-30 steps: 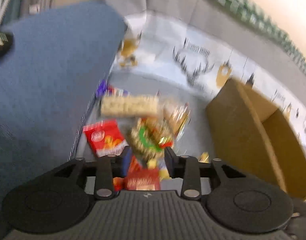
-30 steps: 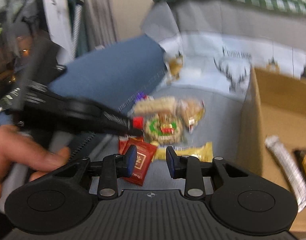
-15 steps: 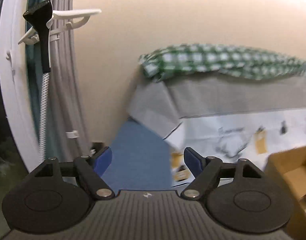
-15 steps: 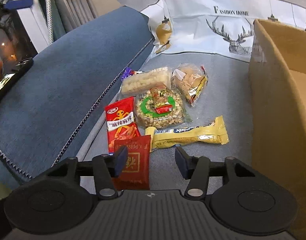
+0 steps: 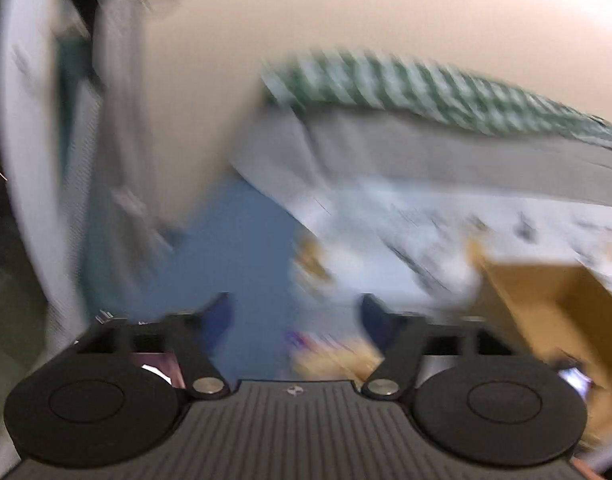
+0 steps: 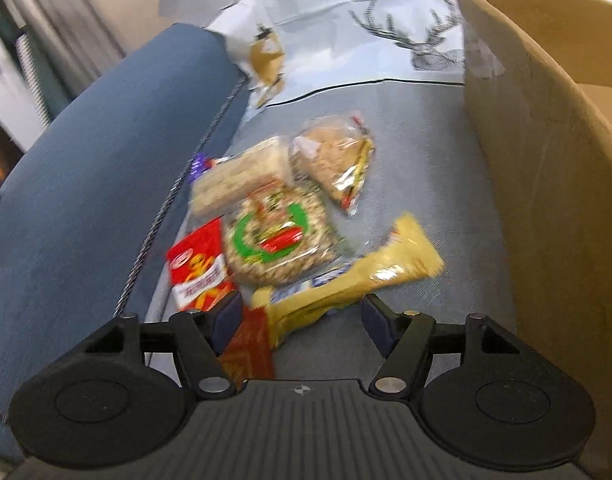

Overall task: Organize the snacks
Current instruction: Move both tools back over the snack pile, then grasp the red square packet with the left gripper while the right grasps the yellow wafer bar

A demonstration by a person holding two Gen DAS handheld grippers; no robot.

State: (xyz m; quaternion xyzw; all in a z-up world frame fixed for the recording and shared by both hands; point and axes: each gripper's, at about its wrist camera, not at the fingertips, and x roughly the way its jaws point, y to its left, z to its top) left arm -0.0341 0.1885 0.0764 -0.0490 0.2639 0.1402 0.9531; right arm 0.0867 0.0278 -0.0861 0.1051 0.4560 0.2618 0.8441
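Grey printed throw (image 6: 385,112) covers the blue sofa (image 6: 86,168) under the snacks (image 6: 282,216).

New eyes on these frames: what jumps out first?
The snack pile on the grey sofa seat, with the yellow bar nearest the open right tool. The tall cardboard box fills the right side. The left view is motion-blurred, showing a green checked cloth along the sofa back.
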